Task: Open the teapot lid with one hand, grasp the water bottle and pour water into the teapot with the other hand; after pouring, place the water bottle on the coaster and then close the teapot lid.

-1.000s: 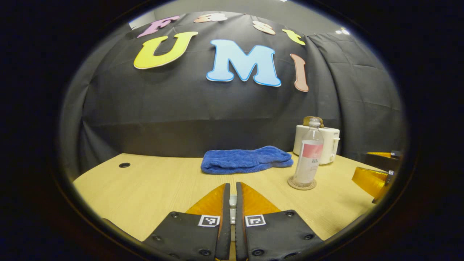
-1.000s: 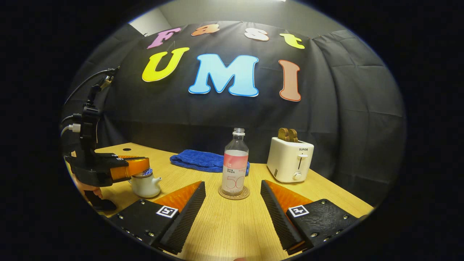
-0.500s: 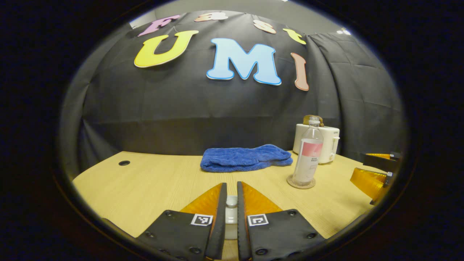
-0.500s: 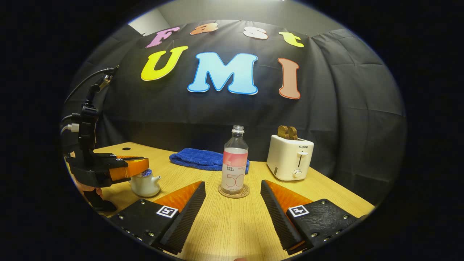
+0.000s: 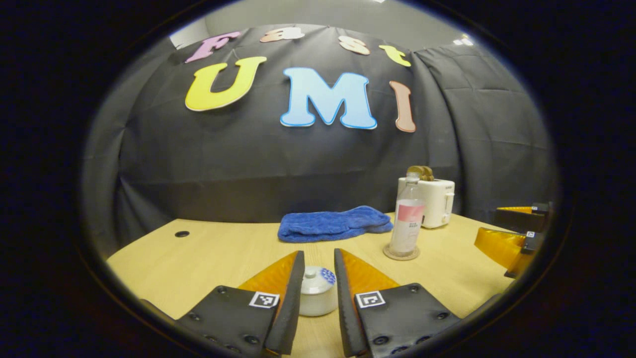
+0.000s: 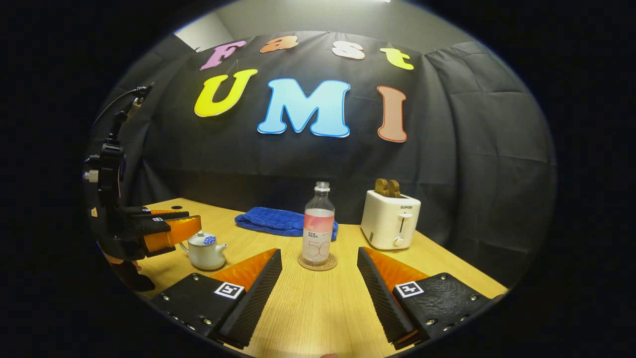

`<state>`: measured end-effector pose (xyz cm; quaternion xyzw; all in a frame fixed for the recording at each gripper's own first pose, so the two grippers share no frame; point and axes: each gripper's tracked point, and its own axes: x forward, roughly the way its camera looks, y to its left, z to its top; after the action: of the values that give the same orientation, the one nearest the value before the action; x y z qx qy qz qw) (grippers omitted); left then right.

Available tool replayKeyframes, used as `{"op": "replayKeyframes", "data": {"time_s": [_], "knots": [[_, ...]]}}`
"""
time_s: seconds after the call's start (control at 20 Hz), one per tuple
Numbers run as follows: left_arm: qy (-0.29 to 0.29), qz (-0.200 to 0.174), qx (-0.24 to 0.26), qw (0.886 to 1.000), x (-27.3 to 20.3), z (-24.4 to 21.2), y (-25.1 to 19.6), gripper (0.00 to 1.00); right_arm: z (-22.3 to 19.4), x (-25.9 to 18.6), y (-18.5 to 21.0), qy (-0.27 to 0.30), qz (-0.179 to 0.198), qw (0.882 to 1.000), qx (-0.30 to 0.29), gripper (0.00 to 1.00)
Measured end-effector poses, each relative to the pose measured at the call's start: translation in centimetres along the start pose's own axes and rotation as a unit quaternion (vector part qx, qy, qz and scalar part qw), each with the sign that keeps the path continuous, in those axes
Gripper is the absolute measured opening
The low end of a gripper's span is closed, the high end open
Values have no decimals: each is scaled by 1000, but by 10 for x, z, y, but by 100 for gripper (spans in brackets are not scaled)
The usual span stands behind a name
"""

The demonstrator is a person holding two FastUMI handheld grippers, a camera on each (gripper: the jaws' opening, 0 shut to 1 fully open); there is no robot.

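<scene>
The small white ceramic teapot, lid seated, is seen straight ahead of the left gripper, between its fingers, which stand apart on either side with a gap showing; no pressure on the pot is evident. In the right gripper view the left gripper is placed just beside the teapot, at lid height.

The clear plastic water bottle with pink label stands upright, long axis vertical, on a round cork coaster, dead ahead of the right gripper, whose fingers are spread wide and well short of it. The right gripper is judged nearer the bottle; the left, nearer the teapot.

Counted: one teapot, one bottle, one coaster, one blue folded towel, one white toaster, one pale wooden table, two grippers.
</scene>
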<state>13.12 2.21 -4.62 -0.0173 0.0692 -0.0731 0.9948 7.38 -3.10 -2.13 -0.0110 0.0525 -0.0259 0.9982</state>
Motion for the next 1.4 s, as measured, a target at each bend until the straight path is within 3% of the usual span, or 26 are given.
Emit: {"op": "replayKeyframes", "data": {"time_s": [0.05, 0.1, 0.4, 0.5, 0.65, 0.95, 1.4], "knots": [[-8, -4, 5, 1000, -9, 5, -7, 41, 2, -10, -2, 1, -1, 1000, 1, 95], [-15, -5, 11, 1000, -20, 9, -12, 48, 5, -20, -4, 0, 1, 1000, 5, 95], [-36, -21, 47, 998, -89, 19, -54, 50, -2, -78, -12, 6, 5, 1000, 3, 95], [-38, -26, 43, 998, -103, 18, -68, 60, -4, -92, -14, 7, 9, 1000, -5, 95], [-35, -26, 32, 999, -121, 14, -79, 66, -7, -106, -16, 6, 9, 1000, -16, 95], [-29, -7, 1, 1000, -145, 6, -75, 69, -10, -116, -1, 3, 27, 999, -32, 95], [-35, 35, -3, 999, -155, 1, -45, 75, -3, -115, 9, -9, 41, 999, -33, 95]]}}
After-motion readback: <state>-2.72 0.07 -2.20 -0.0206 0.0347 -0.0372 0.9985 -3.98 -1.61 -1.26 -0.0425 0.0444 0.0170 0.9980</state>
